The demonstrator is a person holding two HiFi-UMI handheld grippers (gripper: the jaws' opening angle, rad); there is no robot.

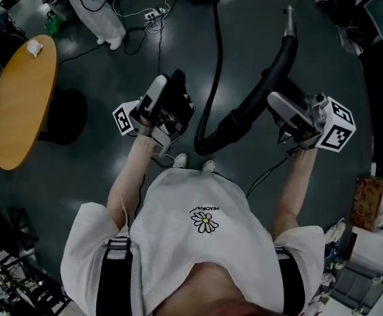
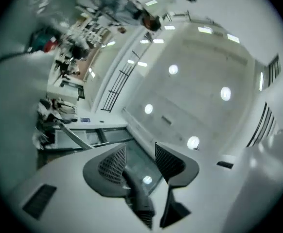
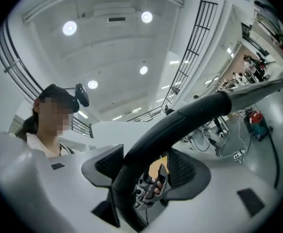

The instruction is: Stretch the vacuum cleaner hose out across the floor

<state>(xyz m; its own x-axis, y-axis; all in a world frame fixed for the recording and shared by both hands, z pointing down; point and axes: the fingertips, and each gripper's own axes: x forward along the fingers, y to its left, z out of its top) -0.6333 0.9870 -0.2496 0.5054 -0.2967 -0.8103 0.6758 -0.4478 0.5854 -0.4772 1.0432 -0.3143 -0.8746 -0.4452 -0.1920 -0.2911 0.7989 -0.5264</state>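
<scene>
In the head view the thick black vacuum hose curves up from near the person's shoes to a metal tip. A thinner black hose runs along the floor to the far side. My right gripper is at the thick hose. In the right gripper view the hose passes between the jaws of the right gripper, which stand open, with a gap beside the right pad. My left gripper points upward. In its own view the left gripper is open, and a dark ribbed piece lies against the left jaw.
A round wooden table stands at the left with a white wad on it. A power strip with cables lies at the far side. A patterned box and shelving sit at the right. The person's shoes are below the hose bend.
</scene>
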